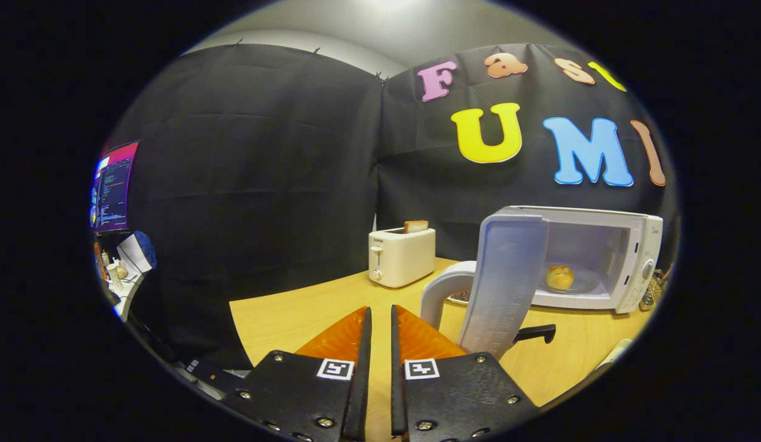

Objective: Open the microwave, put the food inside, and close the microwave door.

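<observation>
The white microwave (626,245) stands on the wooden table (294,319), ahead and to the right of my fingers. Its door (506,282) is swung wide open toward me. A round bread roll (559,277) lies inside on the glass turntable. My gripper (381,309) hovers low over the table, left of the open door and apart from it. Its orange fingers (346,334) stand shut, almost touching, with nothing between them.
A white toaster (401,256) with a slice of toast (416,226) sticking up stands beyond my fingers. A white curved handle (441,288) and a black handle (535,333) show around the door's lower edge. Far left, past the table's edge, a monitor (114,187) glows above a cluttered desk.
</observation>
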Demonstrator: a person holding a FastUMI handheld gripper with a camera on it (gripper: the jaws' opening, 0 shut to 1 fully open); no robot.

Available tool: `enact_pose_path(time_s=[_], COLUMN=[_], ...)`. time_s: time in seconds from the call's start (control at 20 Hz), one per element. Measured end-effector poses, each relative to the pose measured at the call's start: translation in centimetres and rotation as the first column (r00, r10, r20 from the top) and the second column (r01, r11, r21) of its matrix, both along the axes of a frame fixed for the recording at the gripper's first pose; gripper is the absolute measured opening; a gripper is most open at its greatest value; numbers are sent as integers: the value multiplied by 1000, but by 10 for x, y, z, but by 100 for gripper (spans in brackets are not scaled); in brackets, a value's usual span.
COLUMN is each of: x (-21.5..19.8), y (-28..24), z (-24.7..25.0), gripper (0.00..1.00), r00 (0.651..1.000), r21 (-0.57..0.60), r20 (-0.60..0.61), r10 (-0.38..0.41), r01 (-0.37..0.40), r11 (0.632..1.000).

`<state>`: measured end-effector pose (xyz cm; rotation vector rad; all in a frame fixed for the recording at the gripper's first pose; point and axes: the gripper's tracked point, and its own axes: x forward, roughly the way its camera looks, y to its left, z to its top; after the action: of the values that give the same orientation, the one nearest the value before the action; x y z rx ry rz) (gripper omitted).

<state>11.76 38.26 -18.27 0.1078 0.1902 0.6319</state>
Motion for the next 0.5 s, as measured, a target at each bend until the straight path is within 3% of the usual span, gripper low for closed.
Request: enact_pose_path(time_s=[0.05, 0.25, 0.5], x=[6, 21, 54], y=[-4, -35, -109], z=[-1, -14, -30], gripper=[6, 4, 1], r00=[999, 992, 960], r21=[13, 40, 16], r20=[-5, -64, -60], r10=[-33, -110, -273], r01=[33, 112, 275], r11=[999, 993, 961])
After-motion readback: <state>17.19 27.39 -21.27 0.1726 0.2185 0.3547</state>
